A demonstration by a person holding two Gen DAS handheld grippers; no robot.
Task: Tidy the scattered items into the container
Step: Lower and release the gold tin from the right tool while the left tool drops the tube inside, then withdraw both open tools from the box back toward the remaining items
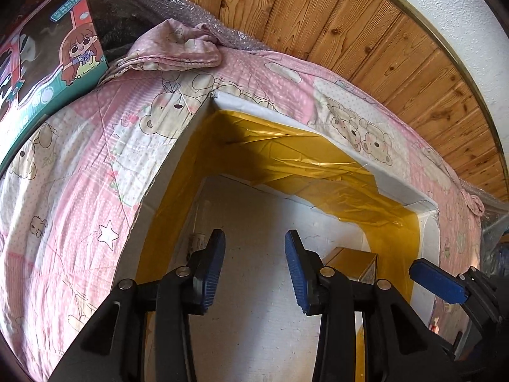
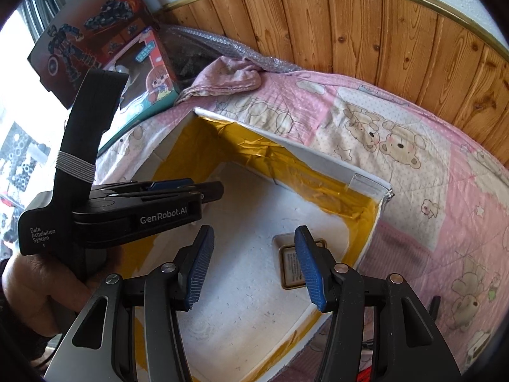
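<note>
Wood-panelled wall behind a bed covered by a pink bear-print quilt. A white foam container lined with yellow tape rests on the quilt. Left tool: pads apart, empty, above the container floor. Right tool: pads apart, empty, over the container. A small boxed item lies on the container floor near its right wall. Toy boxes stand at the bed's far left.
</note>
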